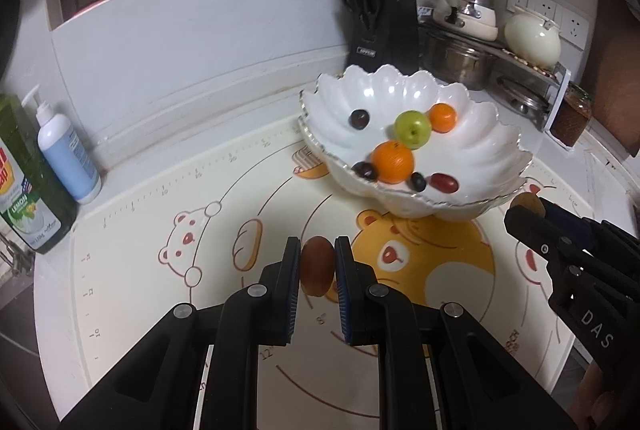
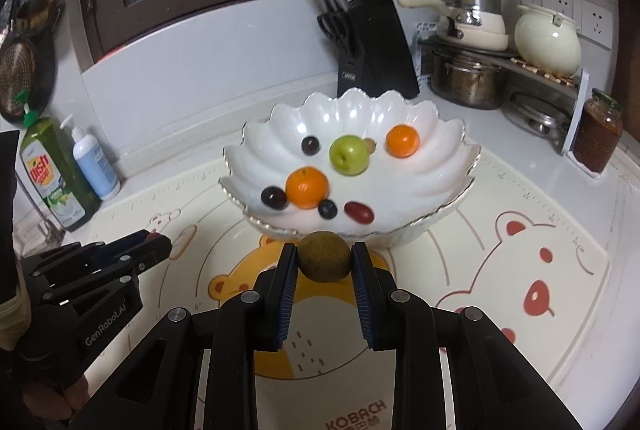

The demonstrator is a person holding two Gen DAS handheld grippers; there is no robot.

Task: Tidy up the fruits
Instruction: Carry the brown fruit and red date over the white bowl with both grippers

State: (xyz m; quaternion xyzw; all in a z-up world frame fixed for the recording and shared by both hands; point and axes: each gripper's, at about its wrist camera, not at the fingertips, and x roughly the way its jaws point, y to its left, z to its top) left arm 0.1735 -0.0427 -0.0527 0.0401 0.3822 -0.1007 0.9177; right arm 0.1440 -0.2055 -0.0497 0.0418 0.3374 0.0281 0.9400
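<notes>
Here, both sets of fingers are clamped — left gripper (image 1: 318, 266) on a brown fruit (image 1: 317, 266), right gripper (image 2: 324, 262) on a tan fruit (image 2: 325, 256).

Knife block (image 2: 376, 49), soap btls (image 2: 60, 173), pots (image 2: 468, 77).

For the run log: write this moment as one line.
left gripper: shut on reddish-brown fruit | right gripper: shut on olive-brown fruit | both above mat, short of white bowl | bowl: fruit inside

Both wrist views look down, sharing the bowl (image 1: 400, 81).
</notes>
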